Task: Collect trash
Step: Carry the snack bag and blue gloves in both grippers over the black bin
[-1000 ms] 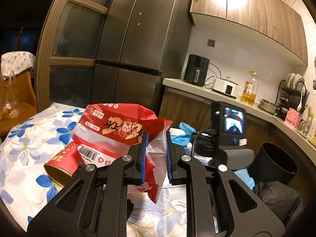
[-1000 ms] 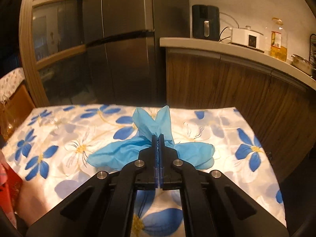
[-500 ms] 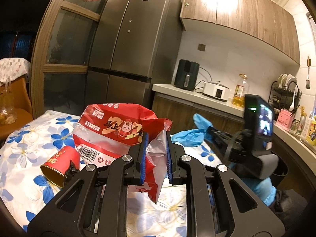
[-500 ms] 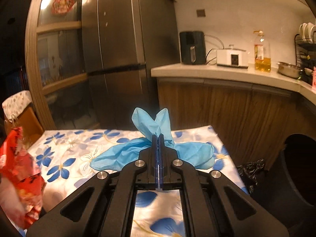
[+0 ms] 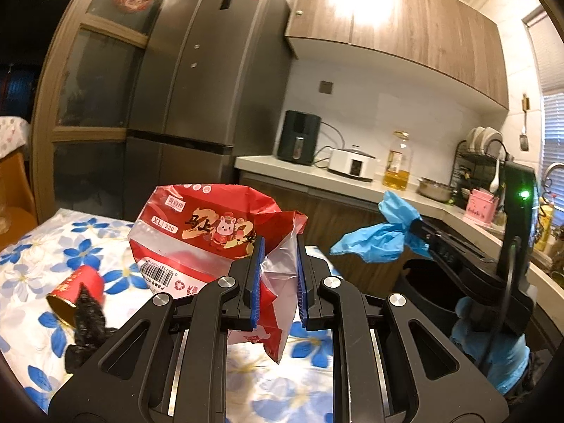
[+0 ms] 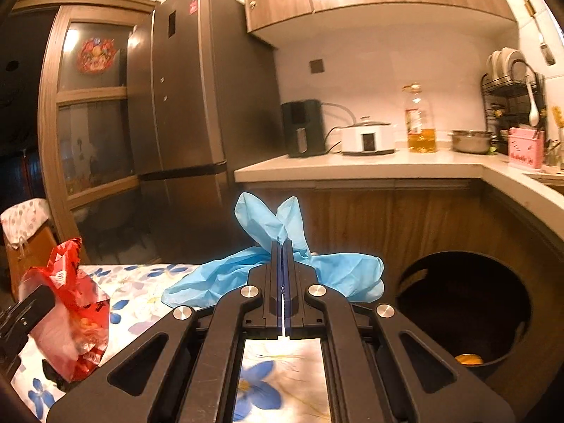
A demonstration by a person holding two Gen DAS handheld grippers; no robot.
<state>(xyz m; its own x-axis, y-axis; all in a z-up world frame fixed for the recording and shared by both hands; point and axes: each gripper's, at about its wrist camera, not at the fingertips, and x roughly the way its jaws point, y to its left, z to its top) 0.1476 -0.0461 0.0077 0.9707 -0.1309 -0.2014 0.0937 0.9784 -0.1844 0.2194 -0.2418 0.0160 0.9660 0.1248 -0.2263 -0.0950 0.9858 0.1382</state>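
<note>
My left gripper [image 5: 278, 246] is shut on a crumpled red and clear plastic bag [image 5: 201, 232], held up above the flowered tablecloth [image 5: 46, 246]. The same bag [image 6: 74, 310] shows at the left of the right wrist view. My right gripper [image 6: 283, 246] is shut on a pair of blue disposable gloves [image 6: 275, 268], lifted clear of the table. In the left wrist view the gloves [image 5: 380, 236] hang over a black trash bin [image 5: 419, 282]. That bin [image 6: 465, 310] stands open to the right, with something orange at its bottom.
A red paper cup [image 5: 75, 290] lies on its side on the table with a scrap of black plastic [image 5: 84, 320] beside it. Behind stand a grey fridge [image 5: 197, 105] and a counter [image 6: 352, 169] with appliances, an oil bottle and a dish rack.
Both grippers rose and swung right, away from the table. The gloves left the tablecloth and now hang near the bin, which has come into the right wrist view.
</note>
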